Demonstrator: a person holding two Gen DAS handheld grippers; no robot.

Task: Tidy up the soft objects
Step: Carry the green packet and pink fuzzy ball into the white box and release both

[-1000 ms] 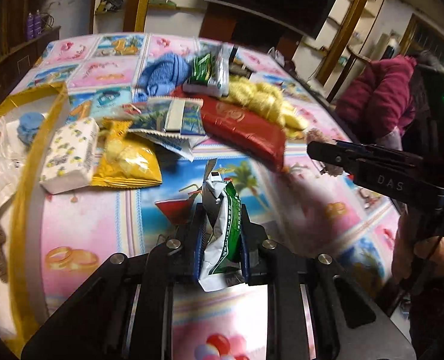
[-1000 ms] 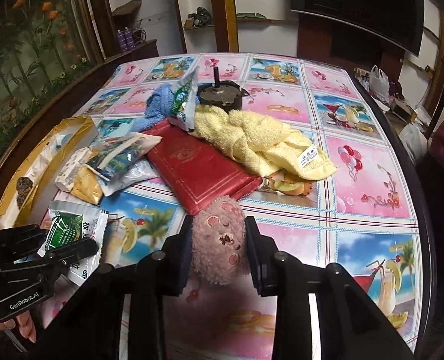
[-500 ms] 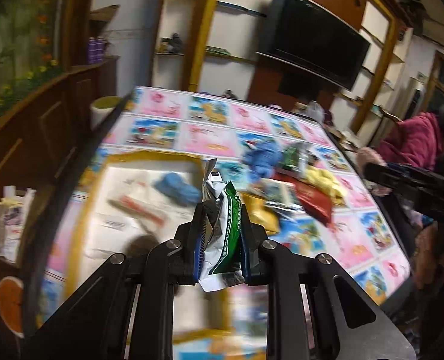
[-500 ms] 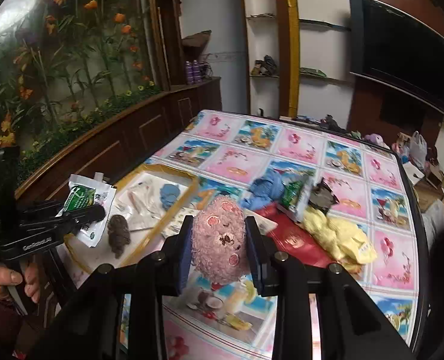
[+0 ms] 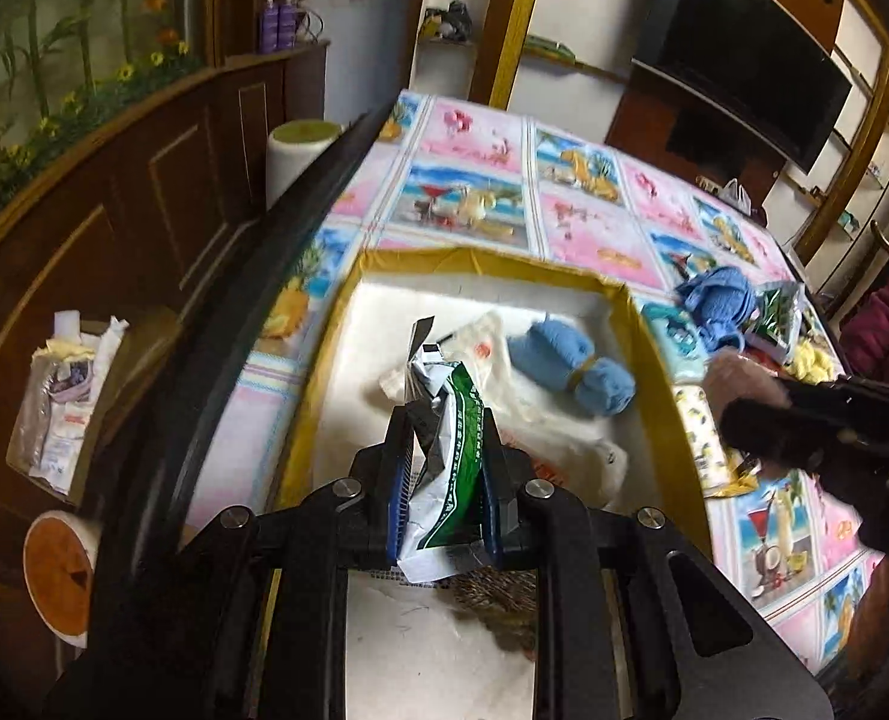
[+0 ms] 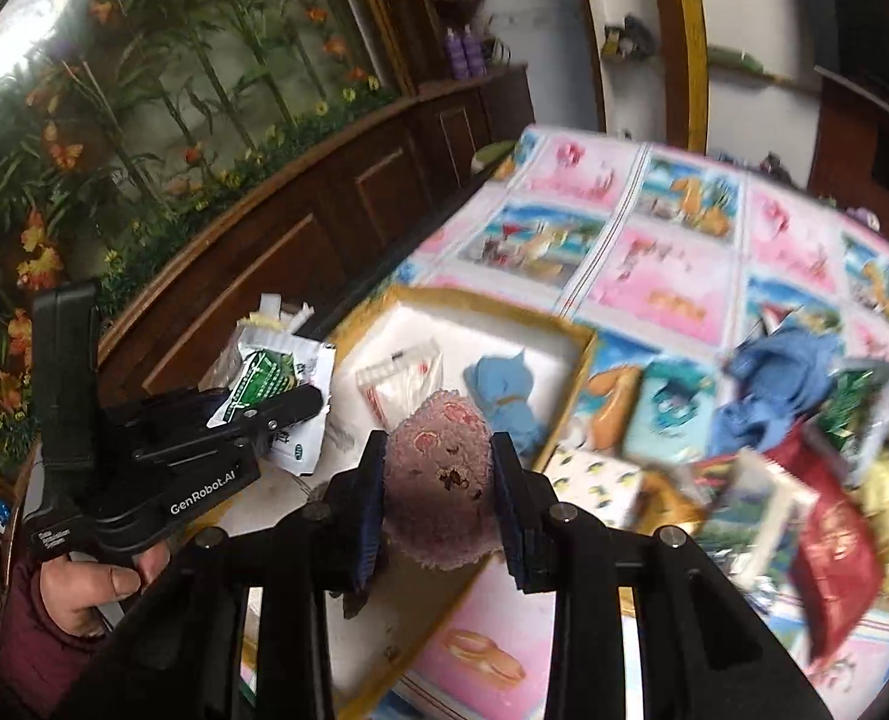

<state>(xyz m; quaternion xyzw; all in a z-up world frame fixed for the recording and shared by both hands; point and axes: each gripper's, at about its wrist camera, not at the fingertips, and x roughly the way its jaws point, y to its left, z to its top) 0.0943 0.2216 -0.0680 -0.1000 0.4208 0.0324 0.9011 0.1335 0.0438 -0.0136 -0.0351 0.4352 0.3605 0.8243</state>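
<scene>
Because sorting here seems to mean gathering the soft things in one place, the table (image 5: 486, 180) carries a shallow yellow-rimmed tray (image 5: 642, 324) that now lies just ahead of and below both tongs. Inside it, beyond the left tongs (image 5: 441, 483), a blue cloth roll (image 5: 570, 369) rests on a pale plastic bag (image 5: 540, 420), likely sorted already. Right of the tray, unsorted packets and cloths crowd the table. The right tongs (image 6: 438, 483) are clenched on a pink plush ball (image 6: 438, 480), its fluff squeezed for a secure carry. The left tongs pinch a green-and-white sachet (image 5: 444, 468) upright, above the tray.
</scene>
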